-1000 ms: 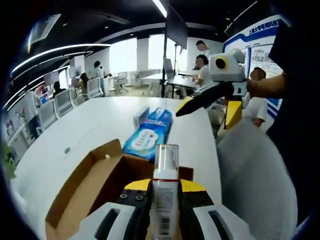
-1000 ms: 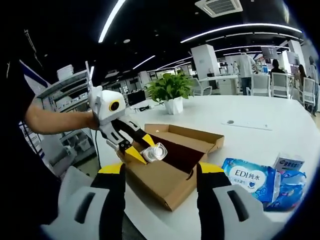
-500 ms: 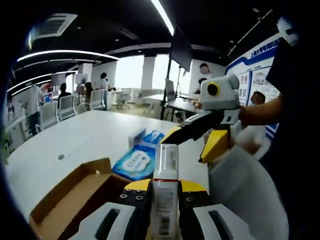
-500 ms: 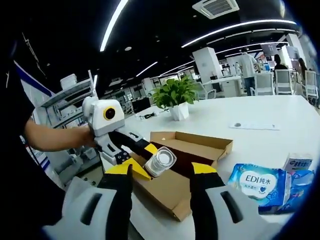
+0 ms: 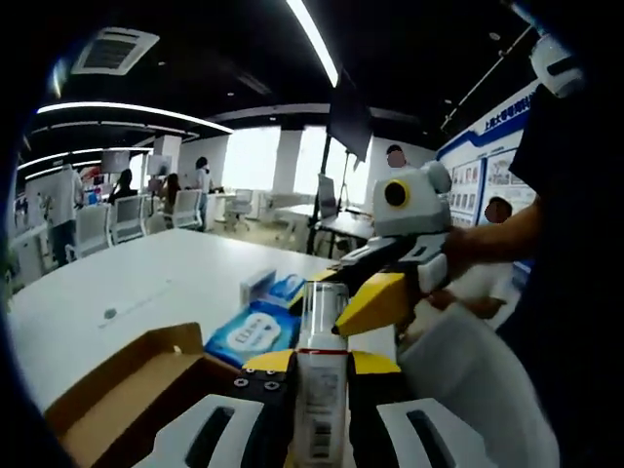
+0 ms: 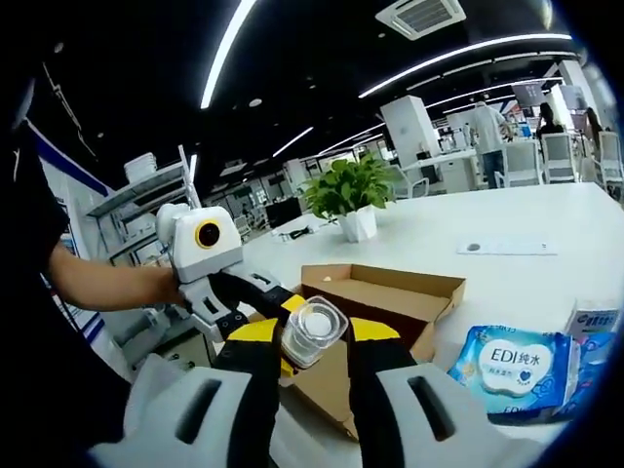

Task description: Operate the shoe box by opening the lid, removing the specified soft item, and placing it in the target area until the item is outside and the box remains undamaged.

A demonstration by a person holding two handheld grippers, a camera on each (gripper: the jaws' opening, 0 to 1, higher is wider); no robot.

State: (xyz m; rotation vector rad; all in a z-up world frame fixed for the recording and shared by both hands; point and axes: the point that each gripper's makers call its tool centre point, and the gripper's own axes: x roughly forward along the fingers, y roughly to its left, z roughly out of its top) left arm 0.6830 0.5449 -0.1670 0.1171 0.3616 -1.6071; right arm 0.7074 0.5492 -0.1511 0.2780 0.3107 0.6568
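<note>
Up close in the left gripper view, the left gripper point(image 5: 321, 375) has its yellow-tipped jaws pinched on a small bottle point(image 5: 320, 370) with a clear cap, which stands upright between them; the print on its label is too blurred to read. Below and to the left lies the open cardboard shoe box point(image 5: 117, 395), its flap raised, on the white table point(image 5: 117, 292). Beyond it rests a blue pack of wipes point(image 5: 252, 331) with a small white and blue carton point(image 5: 255, 285) just behind it; the writing on both is too small to make out. From the right comes the right gripper point(image 5: 375, 292), held in a person's hand point(image 5: 458, 255), its yellow jaw tips at the bottle's cap. Seated people and office chairs fill the background. Turning to the right gripper view, the right gripper point(image 6: 308, 336) has its jaws narrowed to either side of the bottle point(image 6: 312, 331), seen cap-first; whether they press on it I cannot tell. The left gripper point(image 6: 255, 302) reaches in from the left, holding that bottle over the shoe box point(image 6: 385, 297). On the table point(image 6: 507, 229) at right, the blue pack point(image 6: 512, 366) reads "EDI" with Chinese characters, beside the small carton point(image 6: 595, 320). A potted green plant point(image 6: 351, 195) stands farther back.
</note>
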